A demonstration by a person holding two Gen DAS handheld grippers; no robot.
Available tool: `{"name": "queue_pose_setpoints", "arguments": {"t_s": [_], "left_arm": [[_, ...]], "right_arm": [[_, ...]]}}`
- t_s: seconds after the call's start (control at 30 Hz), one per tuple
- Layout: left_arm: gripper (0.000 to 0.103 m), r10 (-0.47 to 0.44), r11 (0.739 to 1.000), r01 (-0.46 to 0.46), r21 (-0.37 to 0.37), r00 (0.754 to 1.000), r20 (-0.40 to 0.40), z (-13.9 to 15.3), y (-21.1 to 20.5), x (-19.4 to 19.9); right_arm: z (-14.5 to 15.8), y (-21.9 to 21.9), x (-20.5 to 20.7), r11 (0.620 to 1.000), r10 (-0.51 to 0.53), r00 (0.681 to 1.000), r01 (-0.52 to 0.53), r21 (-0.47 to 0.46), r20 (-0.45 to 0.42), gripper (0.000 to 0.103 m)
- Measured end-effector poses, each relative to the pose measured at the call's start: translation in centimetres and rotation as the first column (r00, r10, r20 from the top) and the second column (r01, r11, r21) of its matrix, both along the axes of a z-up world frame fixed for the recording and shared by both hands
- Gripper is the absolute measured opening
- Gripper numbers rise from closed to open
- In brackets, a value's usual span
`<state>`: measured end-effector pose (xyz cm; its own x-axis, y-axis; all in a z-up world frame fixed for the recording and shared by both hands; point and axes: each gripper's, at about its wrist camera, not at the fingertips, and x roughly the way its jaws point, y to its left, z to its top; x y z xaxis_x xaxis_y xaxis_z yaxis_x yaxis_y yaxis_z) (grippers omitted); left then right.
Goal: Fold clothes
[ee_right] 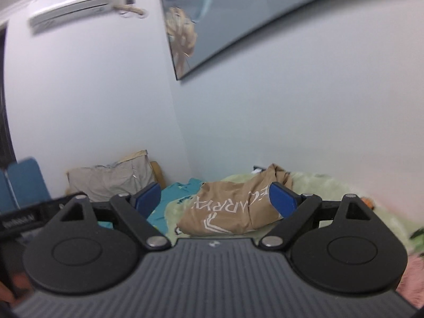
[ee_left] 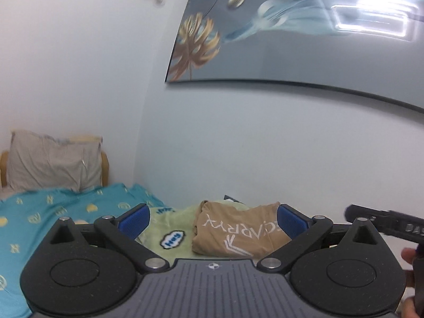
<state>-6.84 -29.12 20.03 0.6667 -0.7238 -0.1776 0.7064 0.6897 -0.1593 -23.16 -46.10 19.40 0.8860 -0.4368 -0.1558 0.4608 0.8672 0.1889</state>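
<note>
Two pairs of blue-padded fingers (ee_left: 133, 220) spread wide and empty, as the left gripper (ee_left: 212, 221) and right gripper (ee_right: 216, 198) hover over a bed, facing a crumpled tan shirt (ee_left: 233, 232) on a pale green blanket (ee_left: 172, 228), teal sheet (ee_left: 53, 212) and pillow (ee_left: 53, 160) far left.

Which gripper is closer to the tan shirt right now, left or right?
Right, though only slightly, as far as I can tell. The right gripper is open, with the tan shirt looming large between its fingers. The left gripper is also open, facing it from a bit farther back.
</note>
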Motion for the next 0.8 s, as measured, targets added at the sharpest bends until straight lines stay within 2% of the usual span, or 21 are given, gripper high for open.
{"name": "queue_pose_setpoints", "arguments": {"t_s": [0.2, 0.53, 0.8], "left_arm": [[0.103, 0.008, 1.0, -0.009, 0.017, 0.998, 0.059, -2.4, 3.2, -4.6], [0.103, 0.07, 0.997, -0.069, -0.016, 0.995, 0.066, -6.3, 6.5, -6.0], [0.103, 0.106, 0.994, -0.106, 0.007, 0.992, 0.067, -9.1, 7.8, -6.4]], "right_arm": [[-1.9, 4.1, -1.4, 0.999, 0.002, 1.0, -0.001, -0.05, 0.015, 0.09], [-5.5, 6.2, -1.2, 0.995, -0.023, 1.0, 0.023, -0.096, 0.0, 0.09], [-8.0, 7.3, -0.9, 0.989, -0.054, 0.999, 0.052, -0.135, -0.006, 0.09]]}}
